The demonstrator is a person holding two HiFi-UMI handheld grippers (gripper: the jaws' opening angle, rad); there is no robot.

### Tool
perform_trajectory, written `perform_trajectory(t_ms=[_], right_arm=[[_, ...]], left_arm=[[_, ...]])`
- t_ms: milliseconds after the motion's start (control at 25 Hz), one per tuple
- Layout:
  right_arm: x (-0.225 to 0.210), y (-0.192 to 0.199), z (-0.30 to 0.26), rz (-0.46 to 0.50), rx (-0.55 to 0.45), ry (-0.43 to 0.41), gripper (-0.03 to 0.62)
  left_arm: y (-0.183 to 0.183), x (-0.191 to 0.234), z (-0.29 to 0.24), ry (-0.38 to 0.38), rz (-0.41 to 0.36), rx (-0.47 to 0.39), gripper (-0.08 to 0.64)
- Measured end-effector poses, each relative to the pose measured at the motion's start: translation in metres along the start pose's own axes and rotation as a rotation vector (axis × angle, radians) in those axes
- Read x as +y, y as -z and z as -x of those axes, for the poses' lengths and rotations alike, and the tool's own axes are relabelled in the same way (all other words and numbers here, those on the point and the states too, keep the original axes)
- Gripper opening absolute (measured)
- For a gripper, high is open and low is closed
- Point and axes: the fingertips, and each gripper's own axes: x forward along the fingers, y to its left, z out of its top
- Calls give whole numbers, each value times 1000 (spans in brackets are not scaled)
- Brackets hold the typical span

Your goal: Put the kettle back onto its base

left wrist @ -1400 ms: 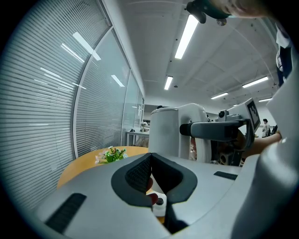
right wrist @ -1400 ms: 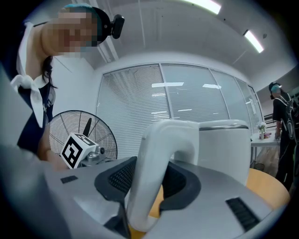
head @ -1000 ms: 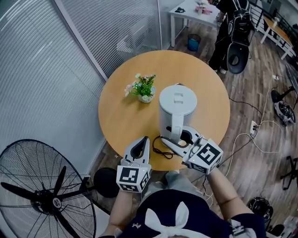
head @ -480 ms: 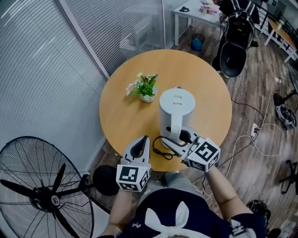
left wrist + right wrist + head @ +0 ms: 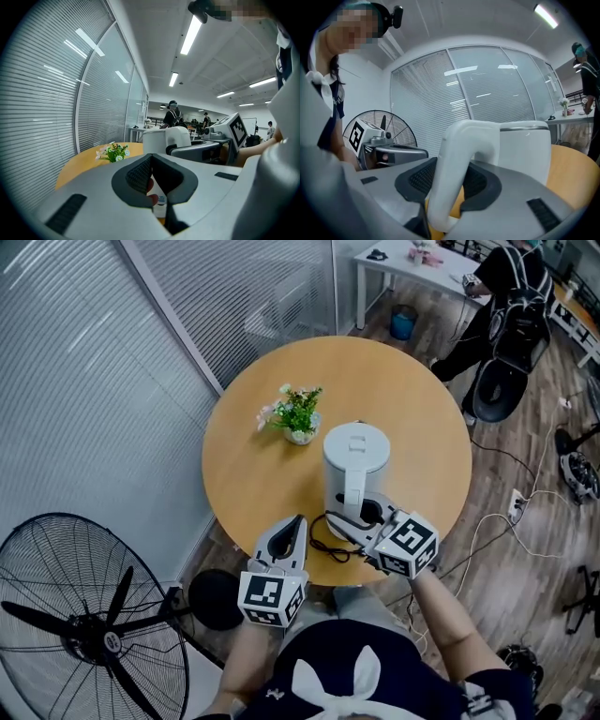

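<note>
A white electric kettle stands upright near the front of the round wooden table. My right gripper is shut on its curved handle, with a dark pad on each side of it. The kettle's body rises just beyond the jaws. Its base is hidden under it, and I cannot tell whether the kettle rests on it. A black cord loops on the table beside the kettle's foot. My left gripper hovers at the table's front edge, left of the kettle, shut with nothing in it.
A small potted plant stands left of the kettle and behind it. A large floor fan is at the lower left, beside slatted blinds. A person stands by a white desk at the back. Cables lie on the floor at the right.
My right gripper has sunk a little with the kettle in it. The left gripper has kept still. A person has come into view at the back right.
</note>
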Motion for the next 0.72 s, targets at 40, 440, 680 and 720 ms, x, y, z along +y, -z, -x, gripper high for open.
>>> perform_trajectory(t_ms=[40,440,680,720], right_arm=[[-2,2,-1,-4,3,0,160],[-15,21,-8,-34,33,10,160],[-25,27,-13,-79,29,26,160],[-26,29,-13,-79,31,28,160]], left_arm=[[0,0,0,-1,-2,3,21],[1,6,-1,-16,5,10,21],[3,11,-2,-18,9,14,21],[3,12,-2,-18,10,15,21]])
